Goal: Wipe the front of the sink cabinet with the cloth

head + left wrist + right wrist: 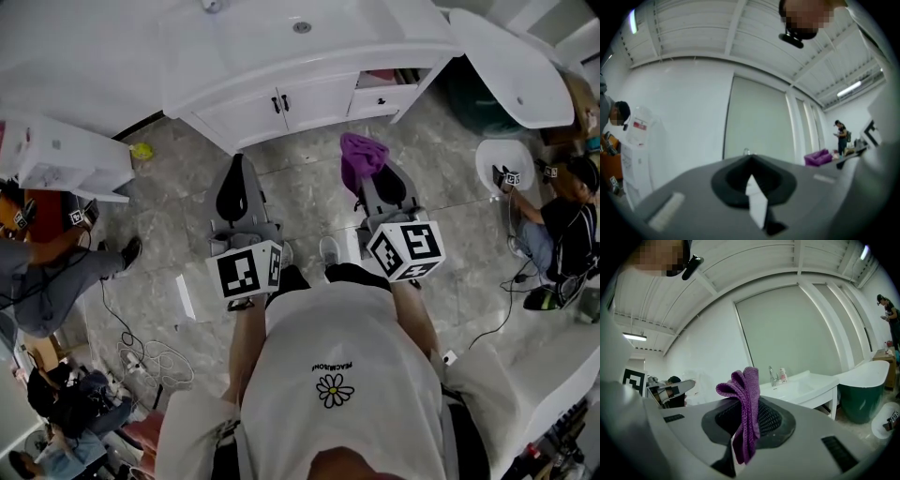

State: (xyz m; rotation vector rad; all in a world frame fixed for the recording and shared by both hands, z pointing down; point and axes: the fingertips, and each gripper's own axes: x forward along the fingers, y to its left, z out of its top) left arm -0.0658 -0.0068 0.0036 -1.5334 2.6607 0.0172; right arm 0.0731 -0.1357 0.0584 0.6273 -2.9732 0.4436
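Cloth (740, 385) held, sink cabinet (272, 105) unwiped
Right hand-held gripper (749, 416) pinched the soft, limp cloth (likely light) mid-fold; left hand-held gripper (751, 161) stood closed, empty.

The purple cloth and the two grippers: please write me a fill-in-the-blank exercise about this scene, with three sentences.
1. The cloth held by the right gripper is ____ in colour.
2. The left gripper has its jaws together and holds ____.
3. Both doors of the sink cabinet are ____.

Missing words: purple; nothing; closed
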